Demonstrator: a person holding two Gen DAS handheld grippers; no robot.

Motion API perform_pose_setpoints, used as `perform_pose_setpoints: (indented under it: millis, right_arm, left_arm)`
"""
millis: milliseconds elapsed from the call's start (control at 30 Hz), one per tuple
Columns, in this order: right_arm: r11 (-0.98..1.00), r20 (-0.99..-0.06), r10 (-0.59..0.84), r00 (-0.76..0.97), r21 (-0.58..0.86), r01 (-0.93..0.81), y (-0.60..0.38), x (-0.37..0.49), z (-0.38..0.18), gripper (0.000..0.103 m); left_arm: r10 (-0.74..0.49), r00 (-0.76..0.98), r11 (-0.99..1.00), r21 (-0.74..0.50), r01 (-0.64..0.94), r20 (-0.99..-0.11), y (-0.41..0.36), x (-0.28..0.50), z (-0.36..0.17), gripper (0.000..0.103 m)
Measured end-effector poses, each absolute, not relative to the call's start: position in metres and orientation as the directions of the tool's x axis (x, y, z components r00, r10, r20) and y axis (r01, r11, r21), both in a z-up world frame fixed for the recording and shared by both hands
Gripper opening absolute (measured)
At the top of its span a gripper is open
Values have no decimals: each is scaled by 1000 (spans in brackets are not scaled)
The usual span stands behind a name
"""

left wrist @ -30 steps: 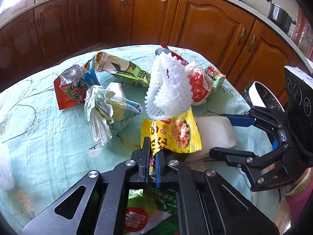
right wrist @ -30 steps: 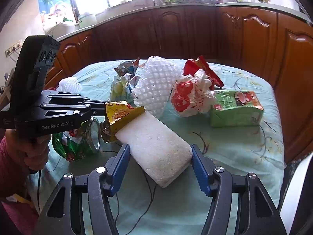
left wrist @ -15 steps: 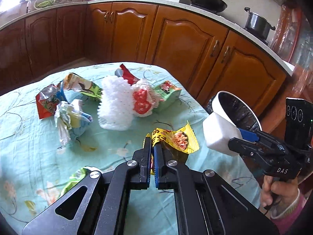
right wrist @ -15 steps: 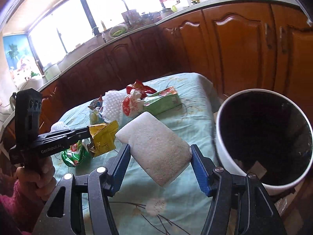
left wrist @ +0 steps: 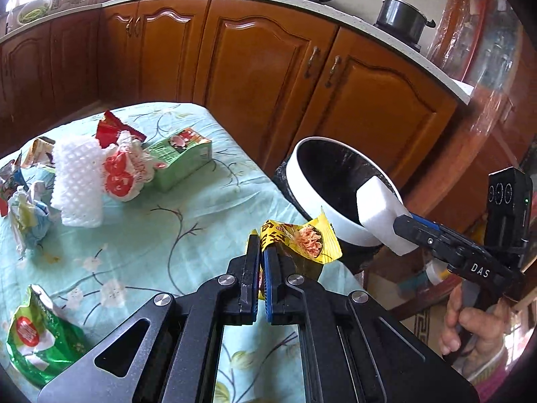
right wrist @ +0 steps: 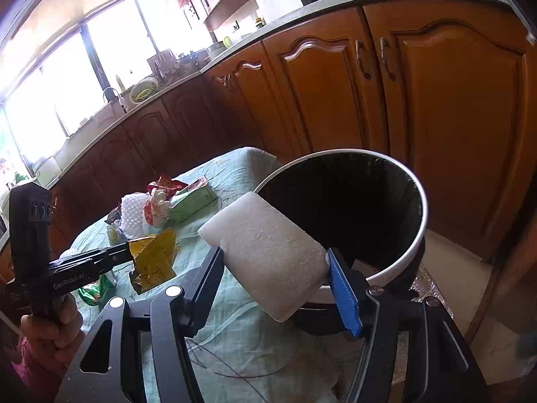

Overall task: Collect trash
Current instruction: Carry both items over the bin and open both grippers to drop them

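The right gripper (right wrist: pixel 273 267) has its jaws clamped across the short sides of the white foam block (right wrist: pixel 265 252), whose long axis points up and away, far end over the rim of the bin (right wrist: pixel 423 208). The left gripper (left wrist: pixel 261 252) has its jaws pinched tight on the yellow wrapper (left wrist: pixel 303 240), held above the counter (left wrist: pixel 161 235) edge just short of the bin. This looks like the drop-off step: next each load should be carried fully over the opening before the jaws let go.

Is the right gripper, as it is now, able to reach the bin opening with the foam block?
Probably yes. The right gripper holds the white foam block right at the rim of the bin, and nothing stands between the block and the dark opening.
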State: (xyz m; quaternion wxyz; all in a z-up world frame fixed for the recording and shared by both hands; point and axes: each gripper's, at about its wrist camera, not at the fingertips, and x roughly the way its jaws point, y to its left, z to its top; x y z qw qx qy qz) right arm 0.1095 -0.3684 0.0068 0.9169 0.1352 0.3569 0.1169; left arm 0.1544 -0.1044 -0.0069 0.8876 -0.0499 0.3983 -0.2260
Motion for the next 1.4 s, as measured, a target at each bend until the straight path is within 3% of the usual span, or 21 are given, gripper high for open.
perform_pose_setpoints:
  millis: [300, 867, 1067, 1167, 1200, 1233, 1300, 1400]
  right_arm:
    - [958, -636, 223, 739, 281, -48, -397, 128, 6, 64]
    - [982, -710, 175, 682, 176, -69, -409, 168, -10, 66]
    - [982, -724, 183, 665, 172, -83, -413, 175, -16, 77]
    - [981, -722, 182, 667, 175, -78, -416, 175, -17, 80]
    - [981, -721, 184, 669, 179, -76, -416, 174, -18, 80]
    - [980, -718, 187, 671, 186, -74, -417, 174, -18, 80]
    - [978, -713, 191, 675, 198, -67, -418, 171, -17, 80]
    - [972, -698, 212, 684, 226, -70, -416, 163, -15, 80]
  left_arm:
    - [-470, 568, 872, -259, 415, -676, -152, 171, 5, 2]
    - [-468, 532, 856, -211, 473, -706, -224, 224, 9, 2]
    - [-457, 501, 852, -202, 482, -735, -242, 235, -4, 2]
    - [-450, 484, 852, -199, 485, -750, -248, 238, -10, 9]
    - [-453, 479, 851, -204, 485, -752, -248, 238, -10, 20]
    - [-452, 479, 852, -206, 481, -752, -248, 238, -11, 38]
    - [-446, 495, 858, -200, 473, -745, -245, 236, -10, 52]
    - [-446, 498, 861, -204, 466, -744, -239, 233, -11, 53]
